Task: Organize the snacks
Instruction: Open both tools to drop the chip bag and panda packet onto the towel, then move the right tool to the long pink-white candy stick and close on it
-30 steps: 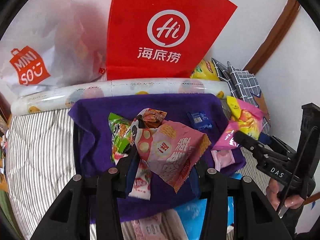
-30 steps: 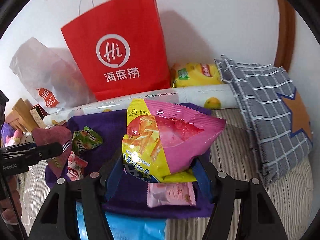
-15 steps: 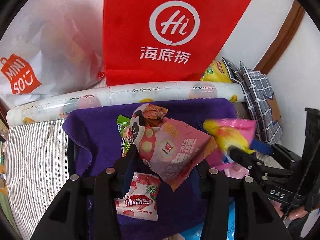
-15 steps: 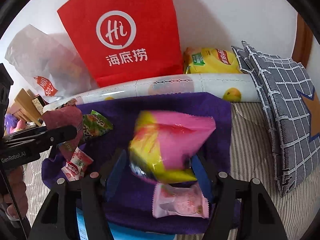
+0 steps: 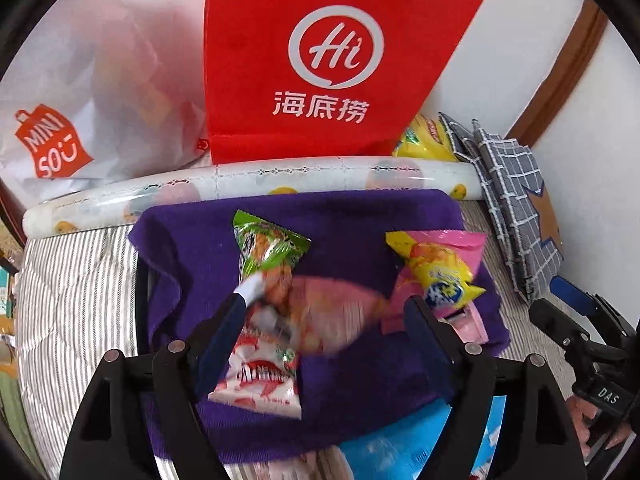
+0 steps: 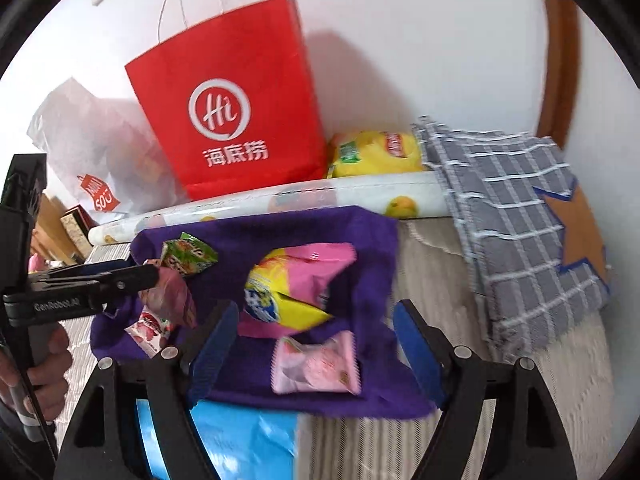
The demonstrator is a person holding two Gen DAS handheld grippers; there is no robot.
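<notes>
My left gripper [image 5: 324, 320] is opening. A pink snack packet [image 5: 336, 316], blurred, hangs loose between its jaws just above the purple cloth [image 5: 192, 248]. A green packet [image 5: 268, 244] and a red-and-white packet [image 5: 260, 376] lie on the cloth by the left finger. My right gripper [image 6: 316, 336] is also opening, with its pads pressing on nothing. The pink-and-yellow chip bag [image 6: 296, 280] lies on the purple cloth [image 6: 372, 248] just past its fingertips. A small pale pink packet [image 6: 316, 364] lies on the cloth below the right jaws.
A red paper bag [image 6: 228, 112], a white plastic bag [image 6: 88, 152] and a yellow packet [image 6: 376, 152] stand against the wall behind a patterned roll [image 6: 340, 196]. A grey checked cushion [image 6: 528, 208] lies to the right. A blue packet [image 6: 240, 440] pokes out under the cloth's near edge.
Both grippers have let go. The pink packet slipped down from the left jaws, and the chip bag dropped from the right jaws onto the cloth. The right gripper drew back.
</notes>
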